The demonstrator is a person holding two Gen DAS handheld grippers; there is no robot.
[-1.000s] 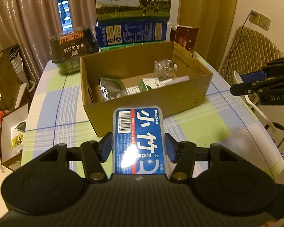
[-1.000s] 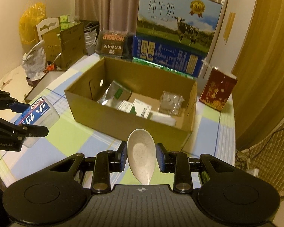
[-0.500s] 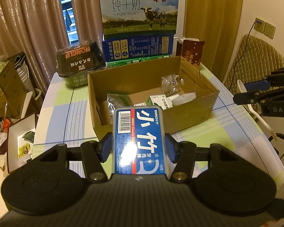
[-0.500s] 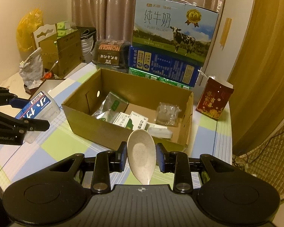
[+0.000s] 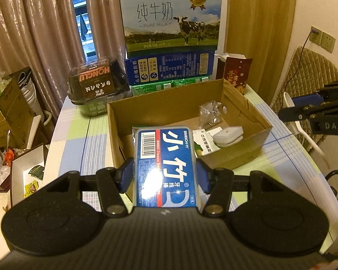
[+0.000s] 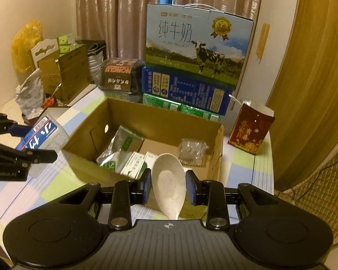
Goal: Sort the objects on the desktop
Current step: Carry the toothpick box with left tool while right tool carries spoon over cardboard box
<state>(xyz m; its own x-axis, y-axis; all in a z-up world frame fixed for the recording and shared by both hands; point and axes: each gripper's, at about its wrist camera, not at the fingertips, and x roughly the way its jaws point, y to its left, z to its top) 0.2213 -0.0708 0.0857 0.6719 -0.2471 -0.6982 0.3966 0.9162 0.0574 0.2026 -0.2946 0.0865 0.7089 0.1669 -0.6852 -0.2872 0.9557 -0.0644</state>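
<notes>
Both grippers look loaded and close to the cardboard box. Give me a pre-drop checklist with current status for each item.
1. Left gripper grips the blue floss-pick box on both sides: ok.
2. Right gripper holds the speckled spoon between its pads: ok.
3. Cardboard box open on top: ok.
4. Free floor space inside, bare patch near the clear packet: ok, though the silver-green pouch and cartons fill much of it.
5. Floss-pick box past the near wall, over the opening: cannot tell.
6. Spoon over the opening: cannot tell; it seems near the front rim.
</notes>
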